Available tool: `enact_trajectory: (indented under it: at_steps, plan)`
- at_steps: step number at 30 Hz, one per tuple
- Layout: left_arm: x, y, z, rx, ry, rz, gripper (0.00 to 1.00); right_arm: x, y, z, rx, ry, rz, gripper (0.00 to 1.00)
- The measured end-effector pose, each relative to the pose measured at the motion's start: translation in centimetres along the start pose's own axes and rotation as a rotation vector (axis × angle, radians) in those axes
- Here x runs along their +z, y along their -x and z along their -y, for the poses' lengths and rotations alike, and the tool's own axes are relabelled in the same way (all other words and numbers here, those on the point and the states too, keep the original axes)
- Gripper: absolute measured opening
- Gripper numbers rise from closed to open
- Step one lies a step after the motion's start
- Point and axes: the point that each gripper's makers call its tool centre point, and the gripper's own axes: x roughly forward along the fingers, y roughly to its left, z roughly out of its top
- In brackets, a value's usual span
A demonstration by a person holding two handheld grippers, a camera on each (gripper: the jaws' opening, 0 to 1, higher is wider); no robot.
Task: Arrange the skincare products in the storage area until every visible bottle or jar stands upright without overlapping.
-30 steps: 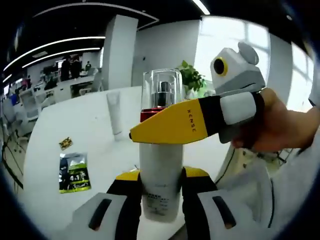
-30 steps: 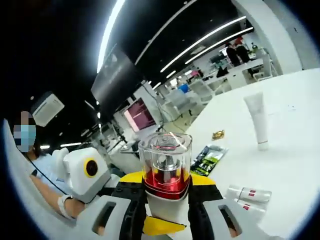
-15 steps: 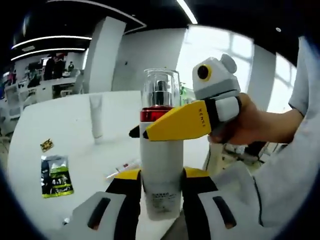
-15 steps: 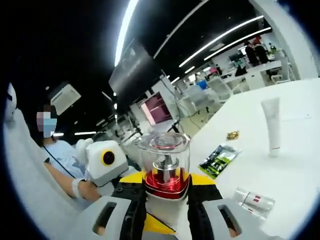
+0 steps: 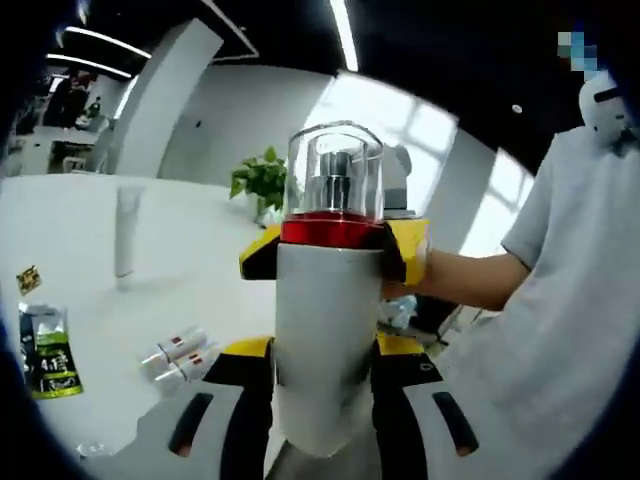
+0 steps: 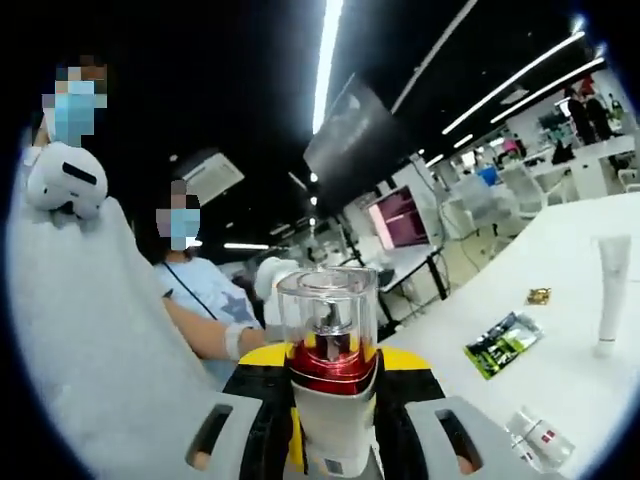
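Note:
A white pump bottle [image 5: 322, 340] with a red collar and a clear cap is lifted off the table and stands upright. My left gripper [image 5: 322, 352] is shut on its lower body. My right gripper [image 5: 333, 250] comes in from behind, its yellow jaws clamped at the red collar. In the right gripper view the same bottle [image 6: 328, 400] rises between the right gripper [image 6: 331, 360] jaws. A white tube [image 5: 124, 230] stands upright on the white table [image 5: 200, 290]. Two small bottles [image 5: 176, 351] lie on their sides next to each other.
A green sachet [image 5: 45, 355] and a small gold packet [image 5: 27, 278] lie on the table, with a potted plant [image 5: 262, 180] beyond it. The tube [image 6: 608, 292], sachet [image 6: 505, 340] and lying bottles [image 6: 540, 440] sit at right. A person's arm [image 5: 470, 280] holds the right gripper.
Both views have swung round with the hands. The right gripper, earlier reaching across the collar from the side, now sits behind the bottle. Both grippers have kept their hold on it.

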Motion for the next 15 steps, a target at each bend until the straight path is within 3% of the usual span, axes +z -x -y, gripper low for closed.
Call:
enact_trajectory:
  at_steps: [9,15]
  plan:
    - [0.3,0.5,0.8,-0.045,0.016,0.03,0.29,0.3,-0.6,-0.5,0.03,-0.026,0.02,0.25]
    - [0.7,0.6,-0.4,0.043,-0.017,0.06,0.28,0.6,-0.8,0.7,-0.02,-0.048,0.058,0.24]
